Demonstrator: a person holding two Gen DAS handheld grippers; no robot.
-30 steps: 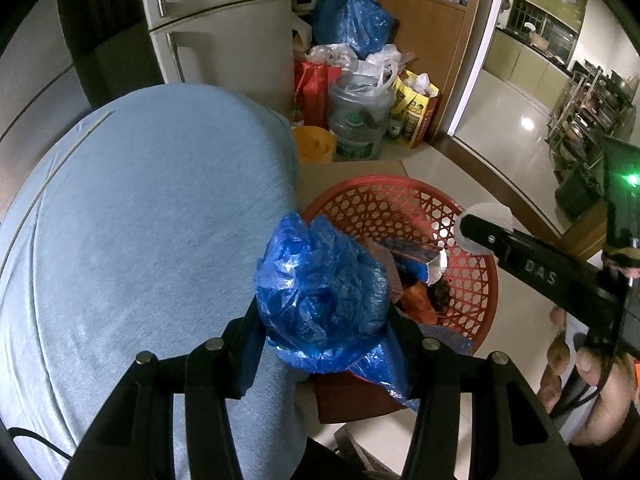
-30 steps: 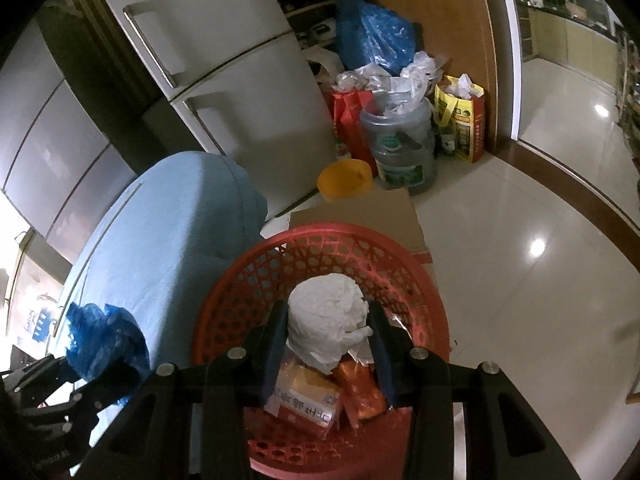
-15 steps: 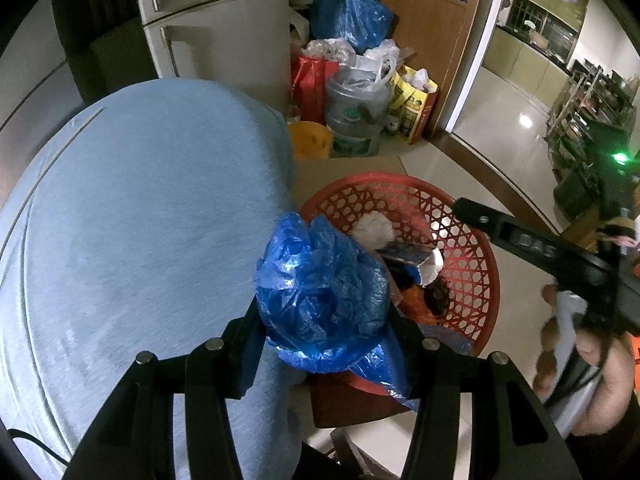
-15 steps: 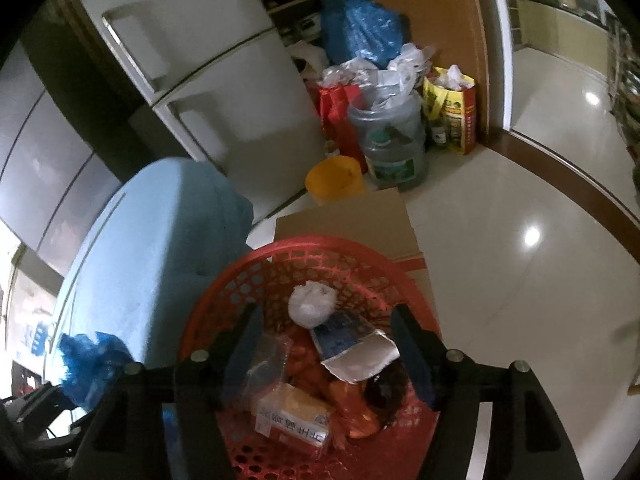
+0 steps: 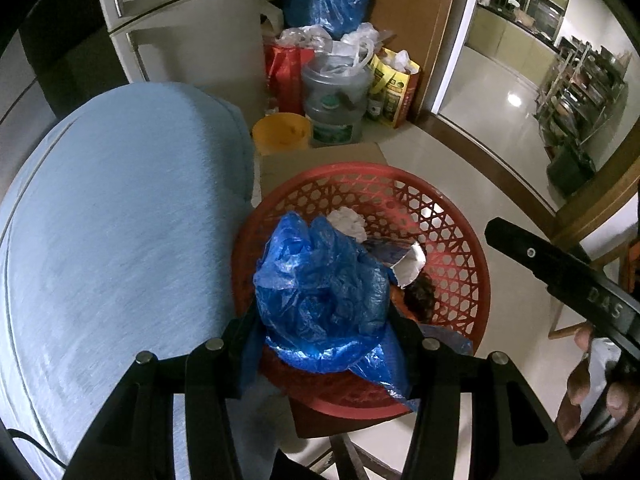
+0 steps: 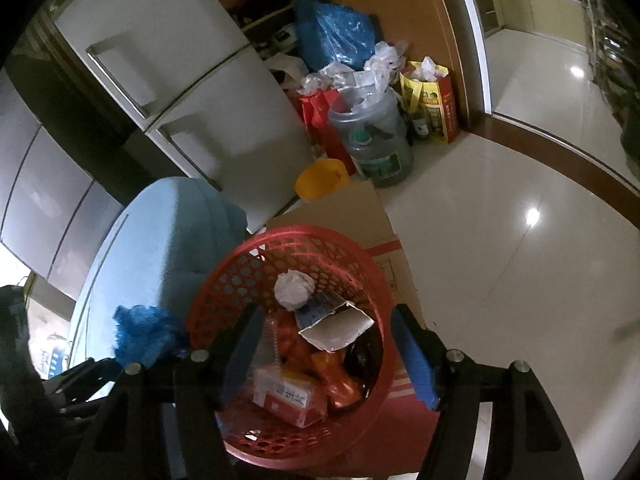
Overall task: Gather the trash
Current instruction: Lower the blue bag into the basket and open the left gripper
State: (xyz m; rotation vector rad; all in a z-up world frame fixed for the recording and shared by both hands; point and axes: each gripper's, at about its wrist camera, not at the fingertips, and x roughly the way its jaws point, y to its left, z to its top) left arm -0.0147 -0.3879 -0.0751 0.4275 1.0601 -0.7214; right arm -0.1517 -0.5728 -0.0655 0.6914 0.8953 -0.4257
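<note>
My left gripper (image 5: 324, 332) has its jaws clenched on the blue plastic bag (image 5: 320, 292), frame centre, over the red basket (image 5: 460, 236). My right gripper (image 6: 326, 344) hangs released above its trash.

The white paper wad (image 6: 293, 289) is no longer clamped by the right gripper (image 6: 326, 354); it lies in the red basket (image 6: 240, 280), and the jaws stand wide apart. The left gripper (image 5: 326, 322), gripping the blue plastic bag (image 5: 320, 292), now hangs over the basket's 9 o'clock rim rather than the blue cushion (image 5: 120, 220).
</note>
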